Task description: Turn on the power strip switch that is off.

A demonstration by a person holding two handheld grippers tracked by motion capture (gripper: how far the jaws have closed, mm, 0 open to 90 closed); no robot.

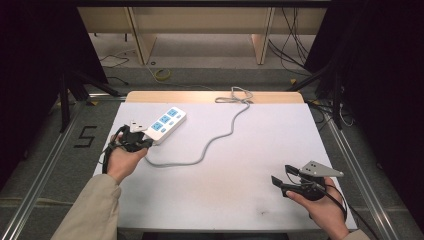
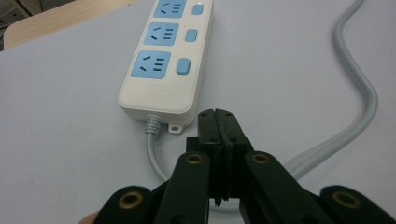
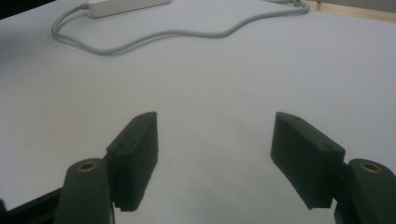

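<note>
A white power strip [image 1: 167, 124] with three blue sockets and blue switches lies at the table's far left; its sockets also show in the left gripper view [image 2: 163, 56]. Its grey cable [image 1: 220, 135] loops across the table toward the far edge. My left gripper [image 1: 146, 142] sits just short of the strip's cable end, its jaws pressed together with nothing between them [image 2: 218, 119]. My right gripper [image 1: 281, 175] rests near the front right of the table, jaws wide apart over bare tabletop [image 3: 212, 135].
The white table [image 1: 260, 150] has a wooden strip along its far edge. The cable bunches in a knot at that far edge [image 1: 237, 95]. A wooden frame and loose cables stand on the floor beyond.
</note>
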